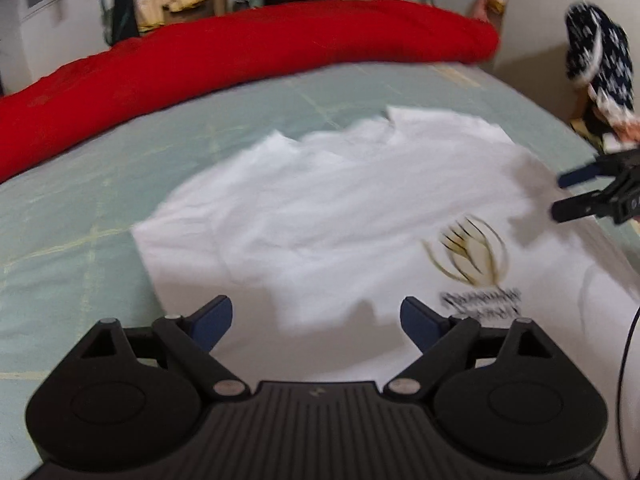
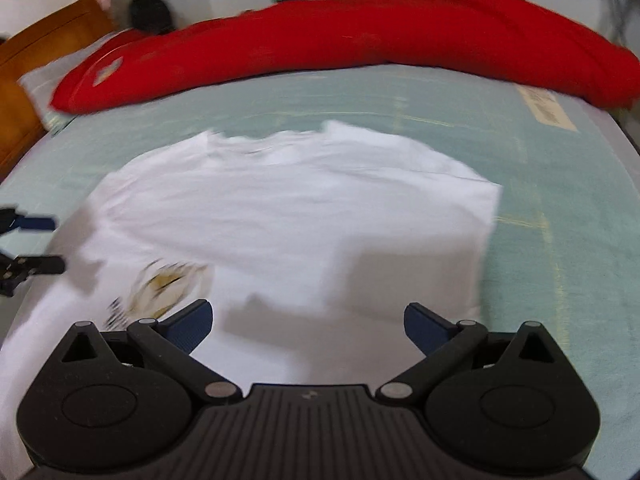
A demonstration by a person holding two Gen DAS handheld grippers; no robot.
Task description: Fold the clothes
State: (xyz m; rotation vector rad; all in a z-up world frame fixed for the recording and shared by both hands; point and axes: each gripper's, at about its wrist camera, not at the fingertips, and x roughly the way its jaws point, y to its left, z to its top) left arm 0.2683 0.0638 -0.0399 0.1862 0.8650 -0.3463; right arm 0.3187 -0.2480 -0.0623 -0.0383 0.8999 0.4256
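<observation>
A white T-shirt (image 1: 320, 208) lies spread on the pale green bedsheet (image 1: 80, 208), partly folded, with a gold and black print (image 1: 472, 252) near its right side. My left gripper (image 1: 316, 320) hovers open over the shirt's near edge with nothing between its fingers. My right gripper (image 1: 560, 196) reaches in from the right edge, open, just above the shirt's side. In the right wrist view the same shirt (image 2: 304, 216) fills the middle and the right gripper (image 2: 308, 322) stands open over its near part. The left gripper (image 2: 44, 242) shows at the far left, open. Both views are blurred.
A long red duvet (image 1: 240, 60) lies rolled along the far side of the bed (image 2: 560, 200). A wooden headboard (image 2: 36, 64) stands at the left in the right wrist view. A dark patterned cloth (image 1: 600, 52) hangs at the right. Furniture and clothes crowd the background.
</observation>
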